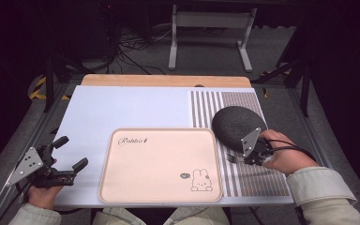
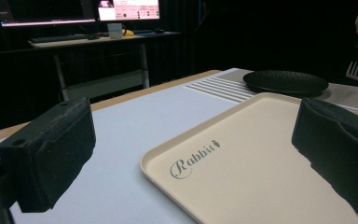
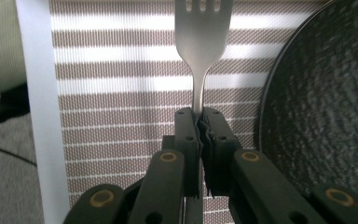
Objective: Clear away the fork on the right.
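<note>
A silver fork (image 3: 200,42) is clamped by its handle in my right gripper (image 3: 200,116), prongs pointing away over the striped placemat (image 3: 121,79). In the high view that gripper (image 1: 248,157) hovers at the near edge of the dark round plate (image 1: 236,124), with the fork (image 1: 230,157) pointing left toward the tray. The plate (image 3: 326,107) lies just right of the fork. My left gripper (image 1: 70,152) is open at the table's left edge, nothing between its fingers (image 2: 51,154). A cream tray (image 1: 159,164) with a rabbit drawing lies between the two hands.
The tray (image 2: 261,163) reads "Rabbit" and holds nothing. The dark plate (image 2: 284,82) sits beyond it on the placemat. The light blue table surface (image 1: 122,108) spreads behind the tray. Metal stand legs (image 1: 211,37) and cables lie on the floor beyond the table.
</note>
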